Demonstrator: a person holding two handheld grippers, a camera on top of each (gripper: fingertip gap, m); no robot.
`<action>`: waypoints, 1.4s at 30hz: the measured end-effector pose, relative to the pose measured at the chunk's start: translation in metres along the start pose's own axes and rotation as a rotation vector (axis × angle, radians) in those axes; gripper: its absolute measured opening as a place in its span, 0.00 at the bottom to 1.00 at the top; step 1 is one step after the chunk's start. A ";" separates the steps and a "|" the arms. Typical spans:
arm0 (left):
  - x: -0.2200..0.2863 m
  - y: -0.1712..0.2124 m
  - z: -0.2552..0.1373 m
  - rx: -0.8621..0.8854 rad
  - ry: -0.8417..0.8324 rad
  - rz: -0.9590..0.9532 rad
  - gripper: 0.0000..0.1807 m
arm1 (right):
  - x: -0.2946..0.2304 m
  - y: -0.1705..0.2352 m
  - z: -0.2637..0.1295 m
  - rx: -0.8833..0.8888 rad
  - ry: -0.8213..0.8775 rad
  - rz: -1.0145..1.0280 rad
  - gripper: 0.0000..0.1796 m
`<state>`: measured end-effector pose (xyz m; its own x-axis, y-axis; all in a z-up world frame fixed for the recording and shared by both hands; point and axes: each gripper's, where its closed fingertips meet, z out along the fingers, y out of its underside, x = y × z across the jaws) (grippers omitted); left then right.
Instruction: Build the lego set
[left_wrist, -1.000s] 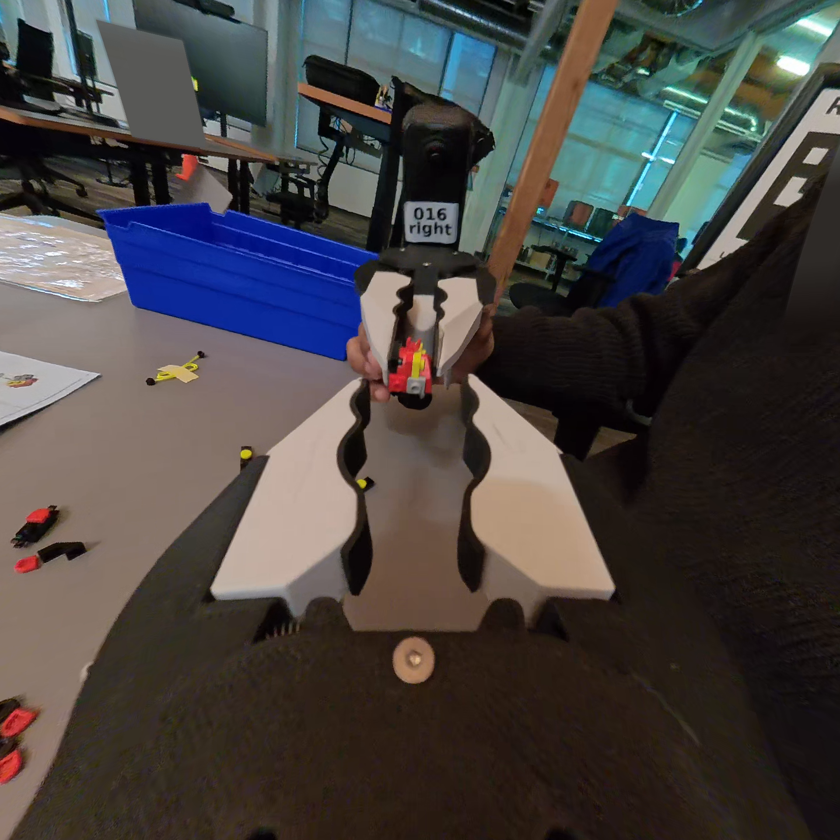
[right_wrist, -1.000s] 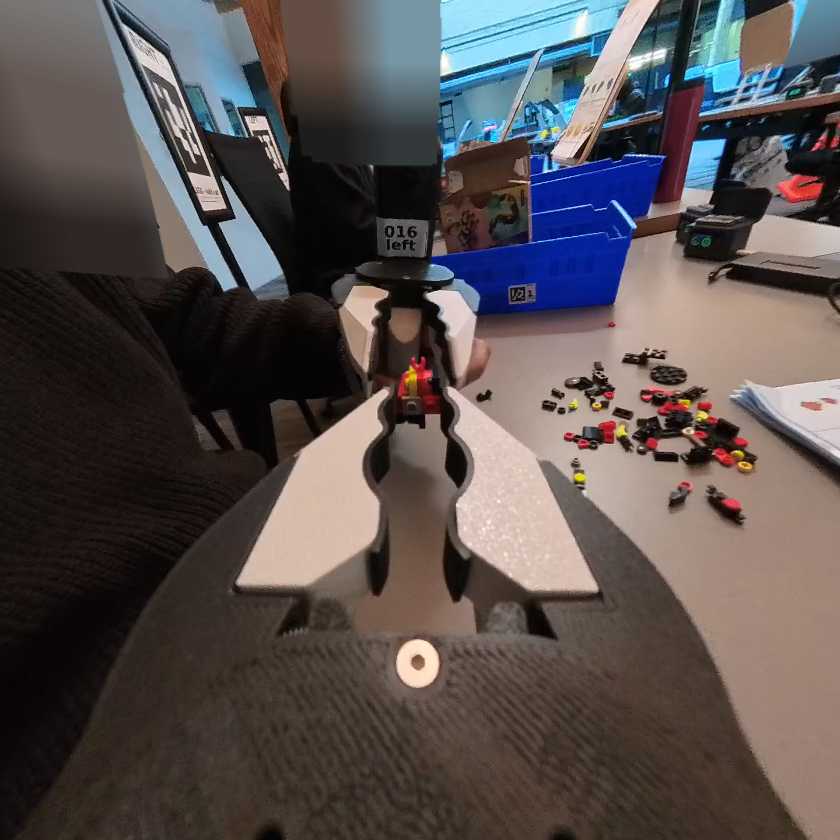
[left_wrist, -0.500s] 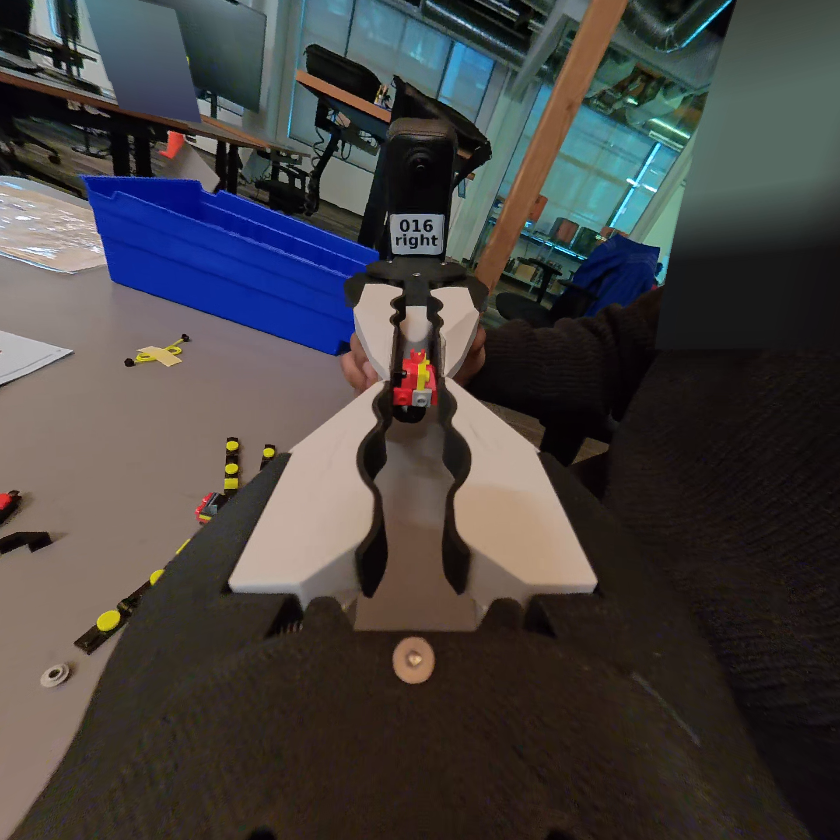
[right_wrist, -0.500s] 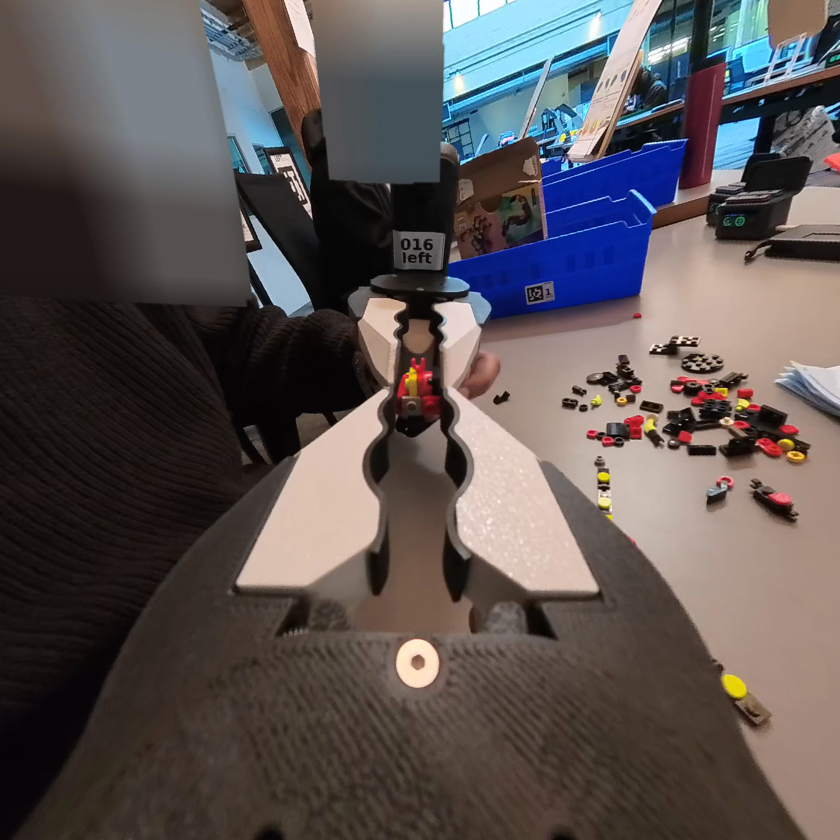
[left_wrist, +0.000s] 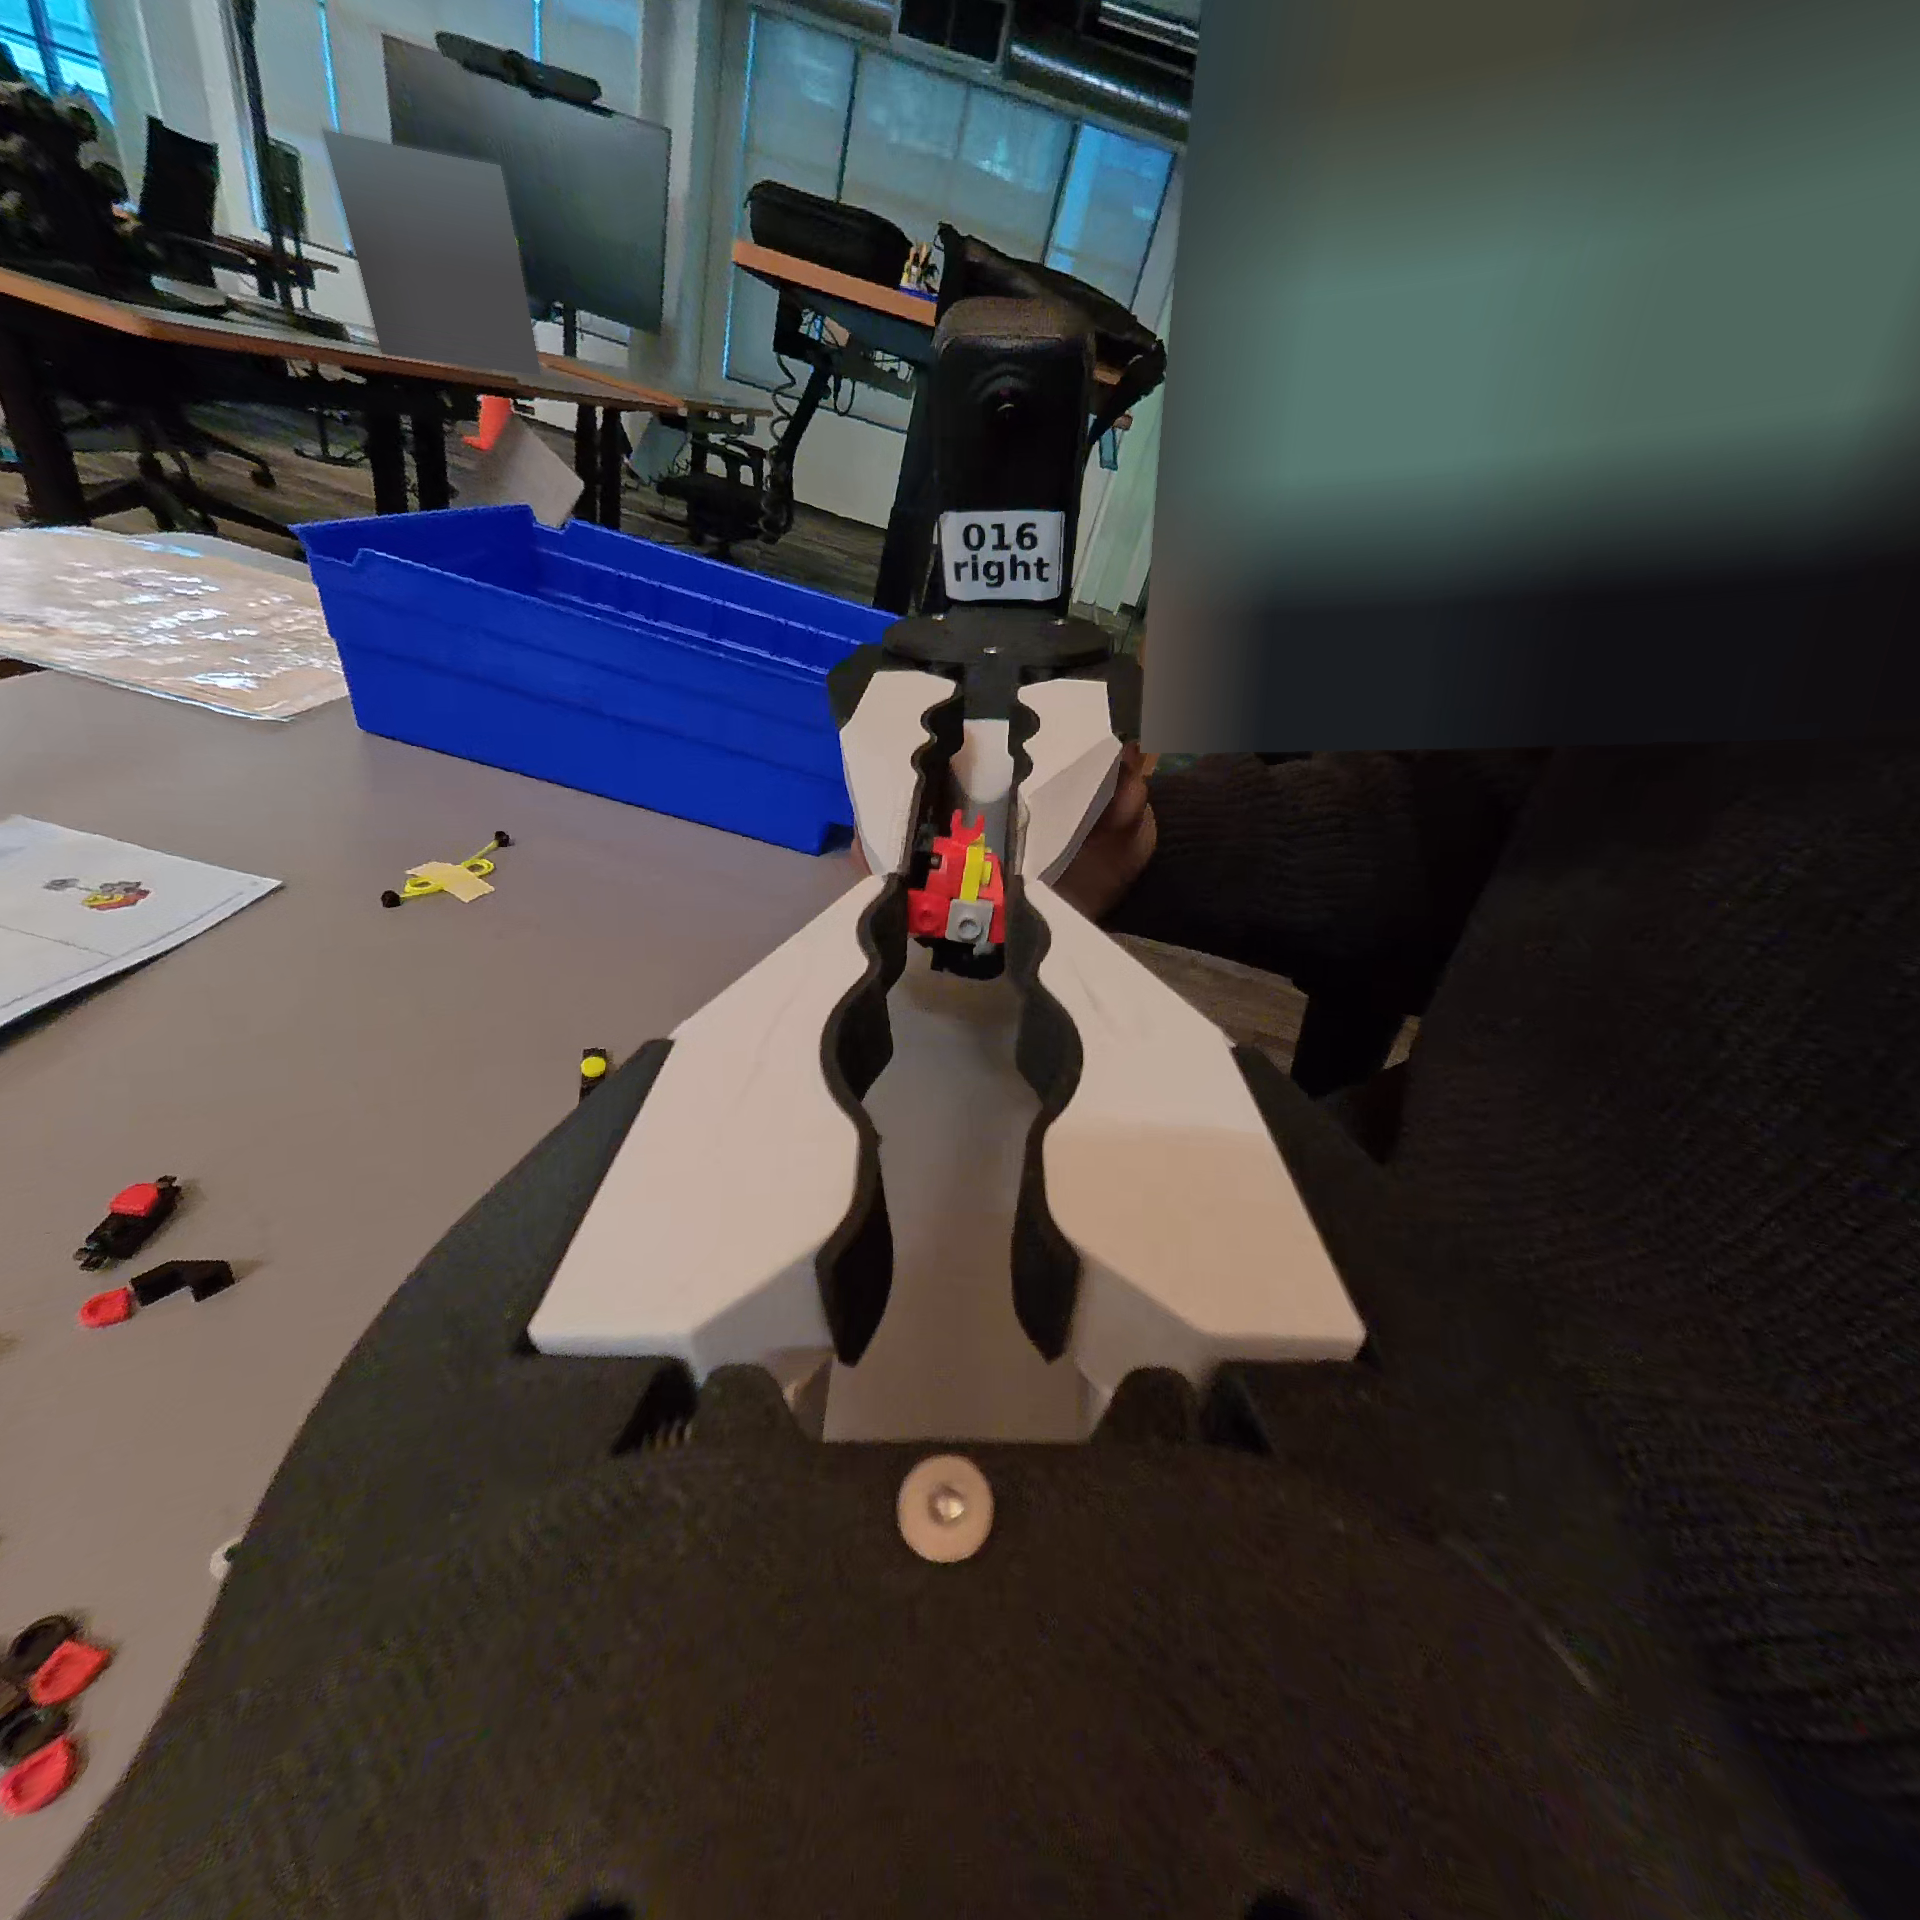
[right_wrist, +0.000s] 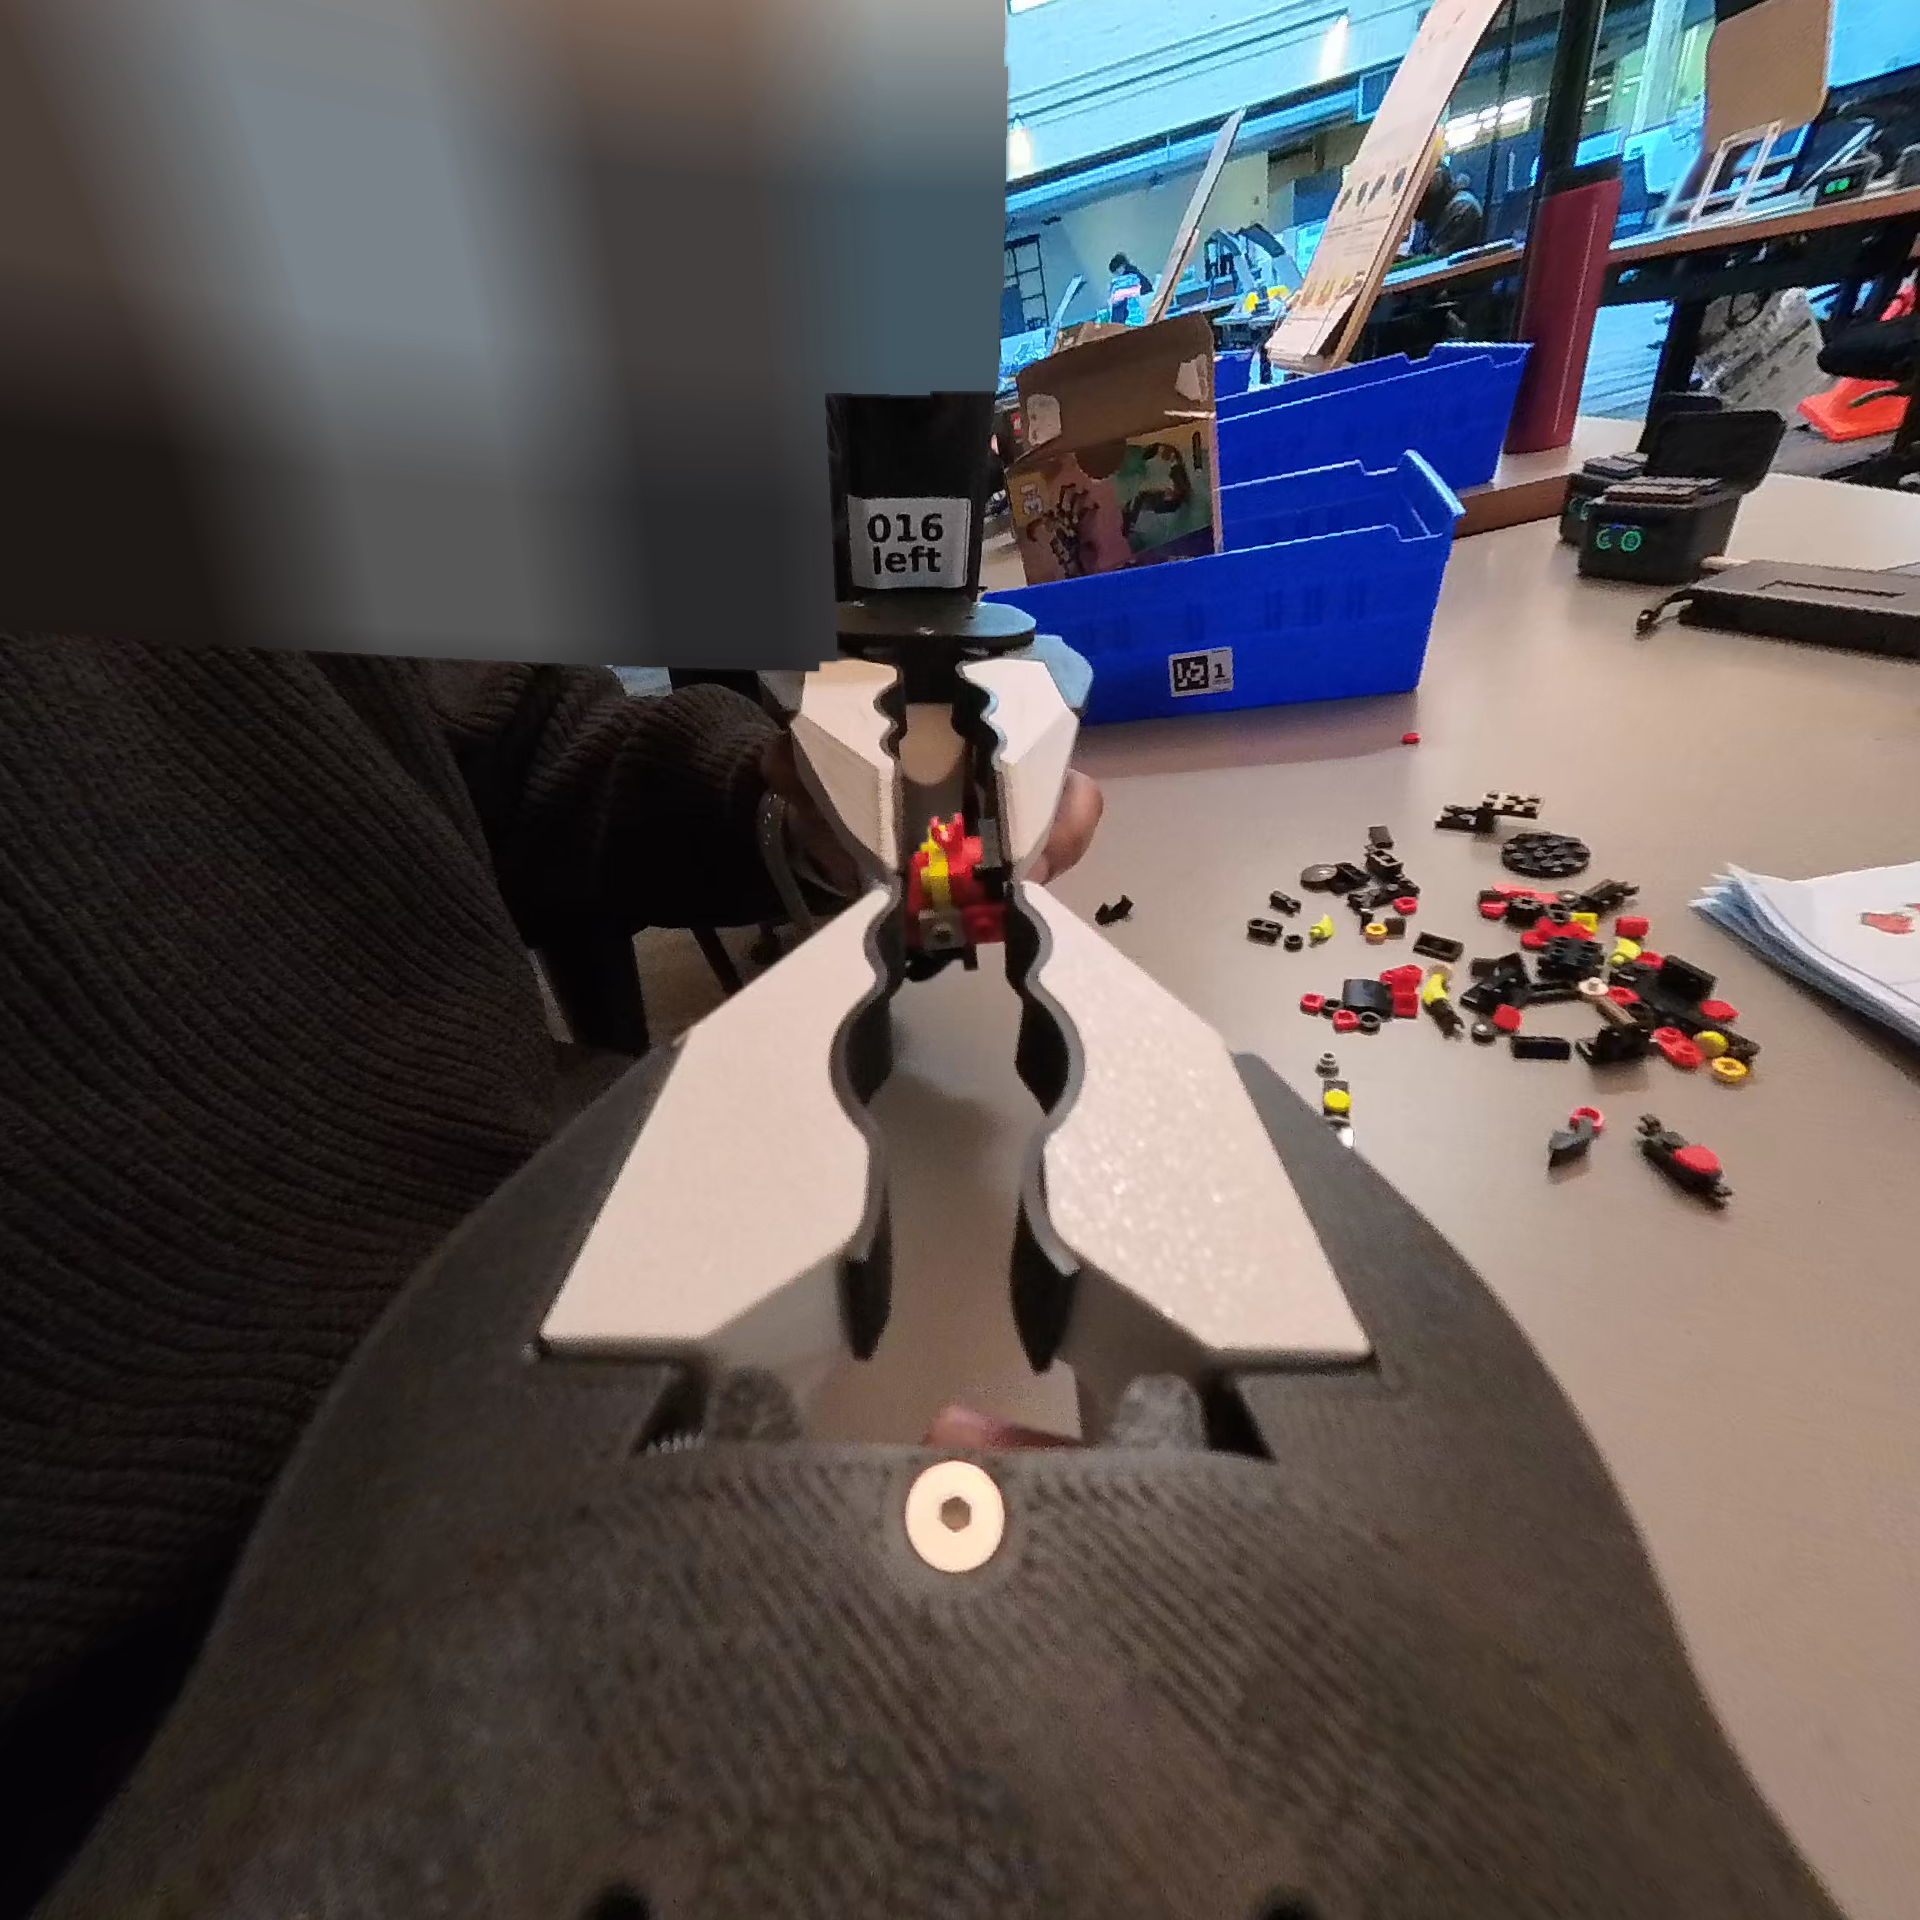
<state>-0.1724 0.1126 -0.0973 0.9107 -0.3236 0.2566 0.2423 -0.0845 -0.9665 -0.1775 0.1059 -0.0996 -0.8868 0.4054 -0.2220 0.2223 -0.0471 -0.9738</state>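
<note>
Left gripper (left_wrist: 951, 940) has closed onto lego assembly (left_wrist: 956, 899).

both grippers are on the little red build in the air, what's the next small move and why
Probably press the two grippers gently together: the left gripper and right gripper meet tip to tip on the red and yellow lego assembly, held above the table.

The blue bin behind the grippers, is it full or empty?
Empty, as far as shows: the blue bin has bare walls inside; its floor is hidden.
</note>
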 end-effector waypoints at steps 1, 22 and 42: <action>-0.001 0.001 0.000 -0.007 -0.002 0.001 0.09 | 0.001 0.001 0.000 -0.006 0.003 0.001 0.09; -0.002 0.001 0.000 0.020 0.007 -0.044 0.11 | 0.009 -0.001 -0.009 0.022 0.013 0.030 0.09; -0.006 0.003 0.001 0.027 -0.027 -0.039 0.09 | 0.007 -0.002 -0.003 0.050 -0.011 0.063 0.09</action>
<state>-0.1765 0.1154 -0.1014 0.9088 -0.2954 0.2946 0.2867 -0.0708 -0.9554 -0.1833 0.1113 -0.0993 -0.8759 0.3904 -0.2836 0.2577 -0.1184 -0.9589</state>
